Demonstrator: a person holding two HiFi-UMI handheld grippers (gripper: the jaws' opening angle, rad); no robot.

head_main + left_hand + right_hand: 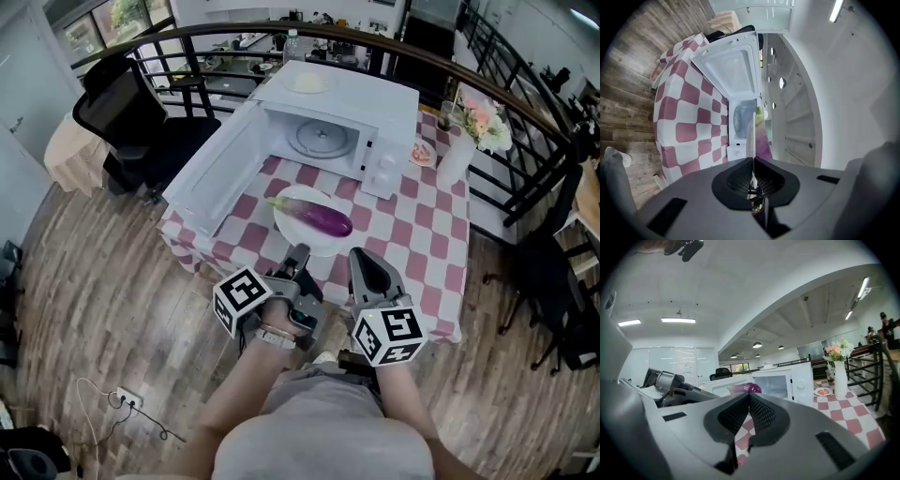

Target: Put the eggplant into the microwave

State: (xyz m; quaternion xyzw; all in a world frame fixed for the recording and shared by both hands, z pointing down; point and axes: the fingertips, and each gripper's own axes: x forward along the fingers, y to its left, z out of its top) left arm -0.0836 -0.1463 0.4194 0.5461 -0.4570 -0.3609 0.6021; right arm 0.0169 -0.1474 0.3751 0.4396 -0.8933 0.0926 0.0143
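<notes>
While 1 black office chair [127, 112] stands far left on the wood floor [94, 281], 1 white microwave [375, 117] sits on the checkered counter [427, 253], its door [220, 169] swung open. The left gripper [298, 251] has its fingers clenched on nothing. 1 purple eggplant [323, 219] lies on 1 white plate [323, 241] before the microwave. The right gripper [361, 255] is likewise clenched and empty. 1 vase [457, 157] of flowers stands rightmost.

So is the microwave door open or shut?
Open. The microwave door is swung wide to one side, and the round glass tray inside the microwave shows.
</notes>
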